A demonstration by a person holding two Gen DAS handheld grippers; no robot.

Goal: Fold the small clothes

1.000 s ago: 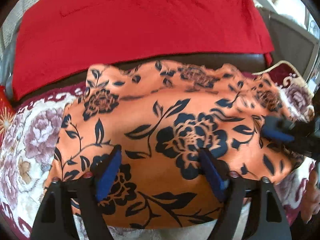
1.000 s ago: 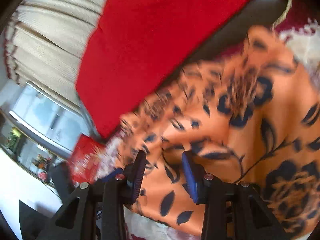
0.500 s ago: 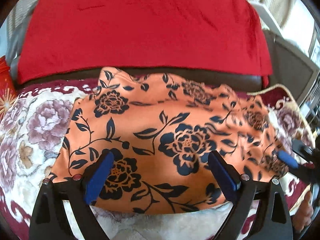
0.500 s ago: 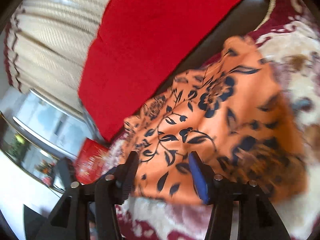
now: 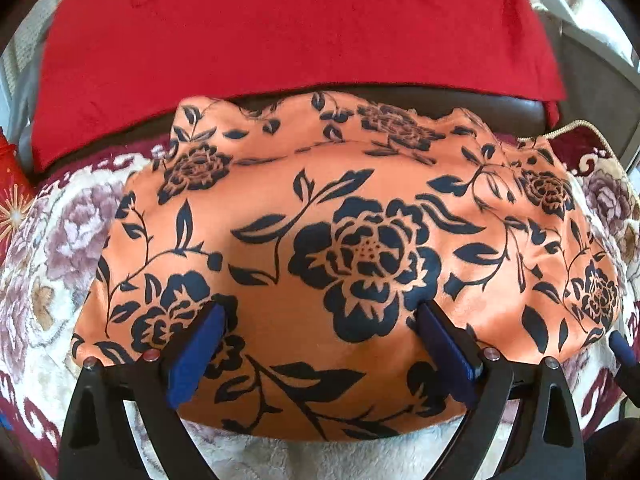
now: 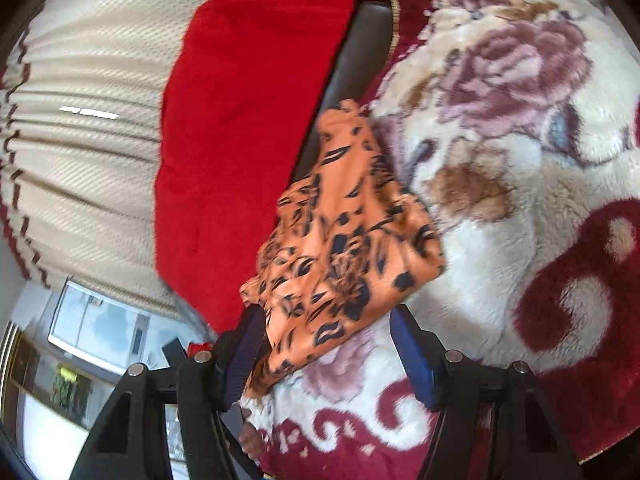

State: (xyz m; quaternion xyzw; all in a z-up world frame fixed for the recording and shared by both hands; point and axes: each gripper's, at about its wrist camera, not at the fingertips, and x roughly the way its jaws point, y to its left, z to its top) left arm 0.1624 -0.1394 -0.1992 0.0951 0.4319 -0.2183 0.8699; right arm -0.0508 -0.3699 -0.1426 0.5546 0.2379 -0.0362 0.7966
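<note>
My left gripper [image 5: 320, 328] hangs spread over the orange cloth [image 5: 352, 240] lying on the flowered blanket [image 5: 60, 240]. Only the right view shows curtains [image 6: 80, 140]; the right gripper [image 6: 326, 344] (blurred) gapes, holding nothing.

Plush floral blanket [image 5: 76, 232] in cream, mauve and maroon covers the seat surface. Behind it, a red throw [image 5: 288, 28] drapes a dark brown sofa back [image 6: 356, 60]. Pleated cream curtain [image 6: 88, 132] hangs beyond; a bright window [image 6: 96, 332] admits daylight.
</note>
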